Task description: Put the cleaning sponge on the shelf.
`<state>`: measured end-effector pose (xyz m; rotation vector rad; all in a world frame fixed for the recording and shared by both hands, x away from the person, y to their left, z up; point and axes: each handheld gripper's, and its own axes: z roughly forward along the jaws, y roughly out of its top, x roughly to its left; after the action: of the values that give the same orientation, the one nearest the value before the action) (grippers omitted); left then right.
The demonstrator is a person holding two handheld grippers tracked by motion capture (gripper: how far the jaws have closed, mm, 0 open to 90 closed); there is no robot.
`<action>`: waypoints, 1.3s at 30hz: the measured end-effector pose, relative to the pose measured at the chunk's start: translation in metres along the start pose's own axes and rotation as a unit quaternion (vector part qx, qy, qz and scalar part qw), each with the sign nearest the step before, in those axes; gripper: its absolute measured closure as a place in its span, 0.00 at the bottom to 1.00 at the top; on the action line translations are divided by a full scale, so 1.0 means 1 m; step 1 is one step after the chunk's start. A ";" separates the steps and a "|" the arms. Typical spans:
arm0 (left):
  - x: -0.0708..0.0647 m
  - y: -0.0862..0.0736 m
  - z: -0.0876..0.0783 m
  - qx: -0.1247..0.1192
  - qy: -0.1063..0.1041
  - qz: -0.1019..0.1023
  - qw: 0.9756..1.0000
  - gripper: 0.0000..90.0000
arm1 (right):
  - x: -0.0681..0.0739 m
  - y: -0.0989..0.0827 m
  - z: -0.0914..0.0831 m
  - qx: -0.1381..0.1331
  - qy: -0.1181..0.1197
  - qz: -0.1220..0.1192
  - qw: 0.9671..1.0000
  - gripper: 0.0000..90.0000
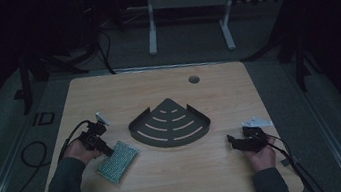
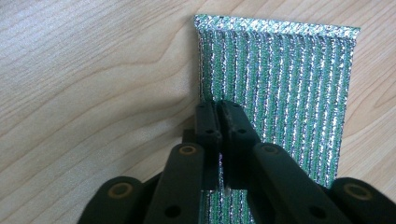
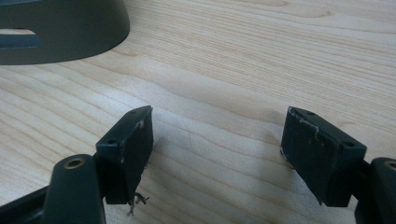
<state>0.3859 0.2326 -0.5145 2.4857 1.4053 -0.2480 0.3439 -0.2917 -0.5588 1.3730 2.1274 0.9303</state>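
Note:
A green scouring pad with glittery stripes (image 1: 118,161) (image 2: 289,84) lies on the wooden table at the front left. My left gripper (image 1: 108,152) (image 2: 218,105) comes onto its near-left edge, and the two jaws are pressed together on that edge. A dark grey fan-shaped corner shelf with curved slots (image 1: 170,124) (image 3: 70,28) sits in the middle of the table. To the shelf's right, my right gripper (image 1: 231,141) (image 3: 217,135) stays low over bare wood. Its jaws stand wide apart with nothing between them.
The table has a round cable hole (image 1: 194,79) near its far edge. A white stand (image 1: 185,3) is on the floor behind the table. Cables trail from both grippers off the table's sides. Bare wood lies between the pad and the shelf.

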 end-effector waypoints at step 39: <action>-0.010 0.008 -0.051 -0.029 0.022 0.026 0.999 1.00 | 0.000 0.000 0.000 0.000 0.000 0.000 1.000 0.27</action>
<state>0.3880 0.2371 -0.4620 2.4901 1.3423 -0.1415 0.3439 -0.2917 -0.5588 1.3734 2.1273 0.9307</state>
